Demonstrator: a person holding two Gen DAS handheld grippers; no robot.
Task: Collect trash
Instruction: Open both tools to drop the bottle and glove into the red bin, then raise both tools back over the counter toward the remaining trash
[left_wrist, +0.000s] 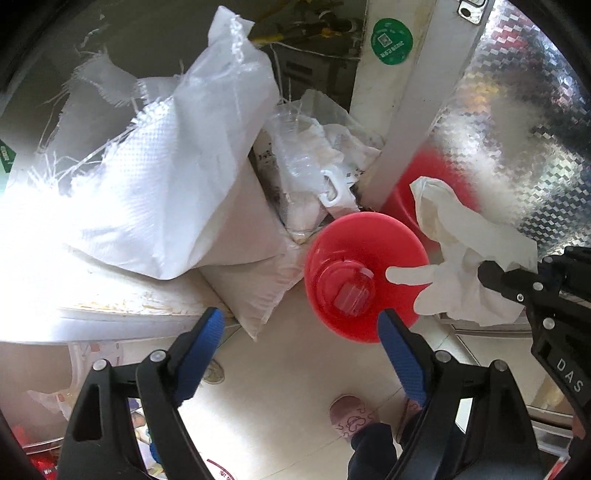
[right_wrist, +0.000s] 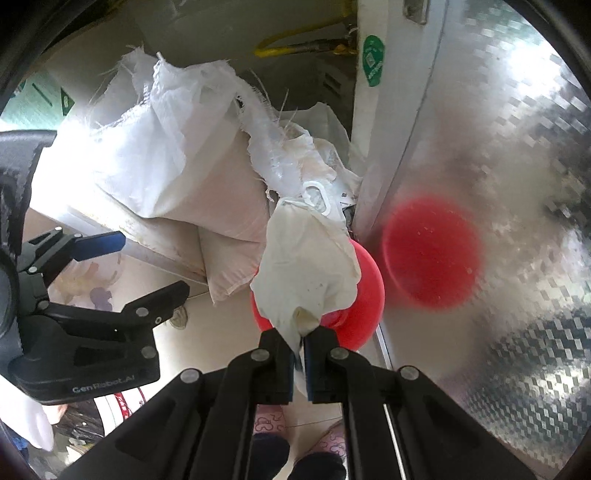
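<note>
Right gripper (right_wrist: 300, 341) is clamped on a white glove (right_wrist: 306, 273), lifted clear, presumably for disposal. The glove hangs just above the red funnel (left_wrist: 354, 273). Left gripper (left_wrist: 301, 330) stands wide apart, empty, beside the funnel. Sacks (left_wrist: 162, 184) crowd the funnel's left, a metal panel (right_wrist: 498, 166) its right; open floor (left_wrist: 295, 369) lies below.

It looks like a home storeroom or utility corner: woven sacks (left_wrist: 147, 177) piled on a ledge (left_wrist: 122, 314), tiled floor (left_wrist: 295, 373), slippers (left_wrist: 351, 415).
</note>
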